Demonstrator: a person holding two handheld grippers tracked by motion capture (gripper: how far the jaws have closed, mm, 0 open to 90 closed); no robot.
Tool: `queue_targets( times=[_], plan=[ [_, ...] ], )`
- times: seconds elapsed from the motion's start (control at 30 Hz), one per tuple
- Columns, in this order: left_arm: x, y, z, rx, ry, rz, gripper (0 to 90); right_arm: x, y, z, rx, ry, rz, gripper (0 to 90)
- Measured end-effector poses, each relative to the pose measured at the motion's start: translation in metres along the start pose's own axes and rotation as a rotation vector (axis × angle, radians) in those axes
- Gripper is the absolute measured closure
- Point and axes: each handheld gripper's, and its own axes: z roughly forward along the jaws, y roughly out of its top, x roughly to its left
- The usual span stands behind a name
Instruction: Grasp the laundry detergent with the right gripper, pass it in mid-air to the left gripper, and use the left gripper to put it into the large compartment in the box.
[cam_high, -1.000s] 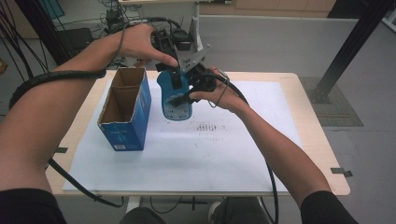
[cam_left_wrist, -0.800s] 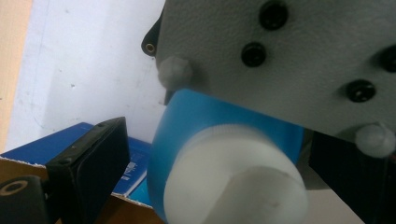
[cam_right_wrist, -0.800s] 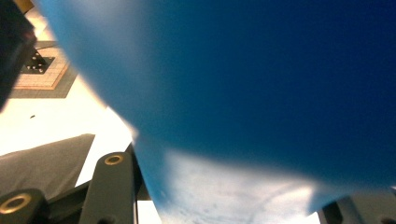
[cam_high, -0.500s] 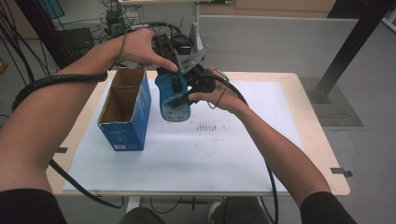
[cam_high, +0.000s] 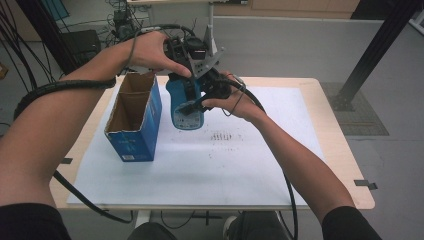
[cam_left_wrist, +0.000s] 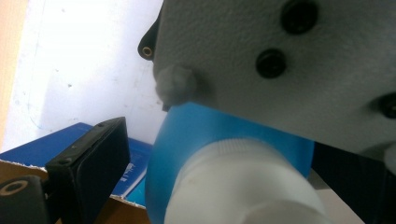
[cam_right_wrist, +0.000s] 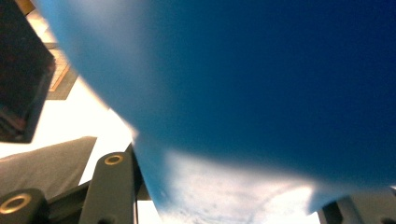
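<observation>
Right gripper (cam_high: 197, 105) is closed about as far as it goes on the body of the blue bottle (cam_high: 186, 102), which stands upright on the white sheet of the desk (cam_high: 345, 165), just right of the open blue box (cam_high: 134, 117) and near the far edge. Left gripper (cam_high: 192, 75) sits over the bottle's white cap (cam_left_wrist: 243, 182); one black jaw shows wide of the cap on the left, the other is cut off, so I cannot tell whether it grips.

Risks, as I judge them: the smooth bottle could turn or slip in the right grip if the cap is twisted hard, or tip against the box and spill.

Both hands and the grey plate cover the cap from above. Up close, the bottle is a blue blur.
</observation>
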Motion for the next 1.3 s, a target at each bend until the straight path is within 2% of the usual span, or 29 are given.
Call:
queue_targets(
  times=[0.7, 1.3],
  plan=[
    [-0.0008, 0.0011, -0.0013, -0.007, -0.002, 0.013, 5.9, -0.0001, 0.0008, 0.0003, 0.009, -0.005, 0.001, 43.9],
    [-0.0016, -0.001, -0.0018, -0.018, -0.004, 0.003, 5.8, 0.0002, 0.0011, 0.0006, 0.011, -0.009, 0.004, 43.9]
  ],
)
